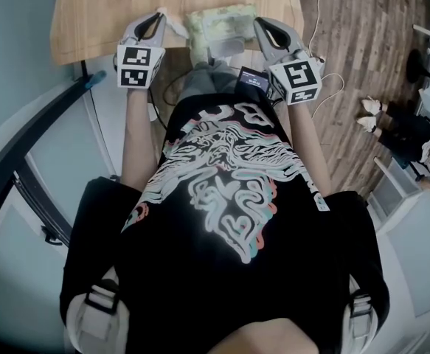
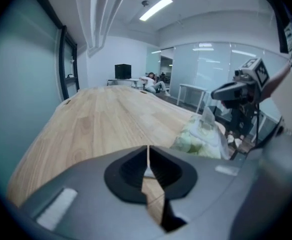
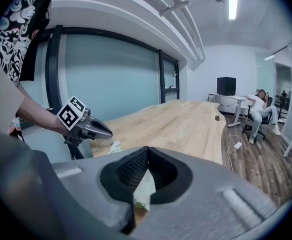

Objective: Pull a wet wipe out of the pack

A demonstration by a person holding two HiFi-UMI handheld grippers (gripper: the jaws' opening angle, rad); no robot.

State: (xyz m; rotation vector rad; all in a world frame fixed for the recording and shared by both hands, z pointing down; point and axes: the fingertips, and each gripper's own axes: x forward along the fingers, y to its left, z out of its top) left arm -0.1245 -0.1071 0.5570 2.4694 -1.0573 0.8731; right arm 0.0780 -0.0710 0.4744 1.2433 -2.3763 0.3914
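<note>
Just left of the pack, the left gripper (image 1: 158, 18) is squeezing its jaws tight on a white wet wipe (image 1: 175, 26), most likely to drag it away from the pack. The green pack (image 1: 218, 22) is lying on the wooden table (image 1: 104, 13). At the pack's right end, the right gripper (image 1: 262, 23) is pinching the pack with closed jaws, probably so it is not sliding along. The pack's opening is hard to see, so I am not able to tell if the wipe is all the way out.
</note>
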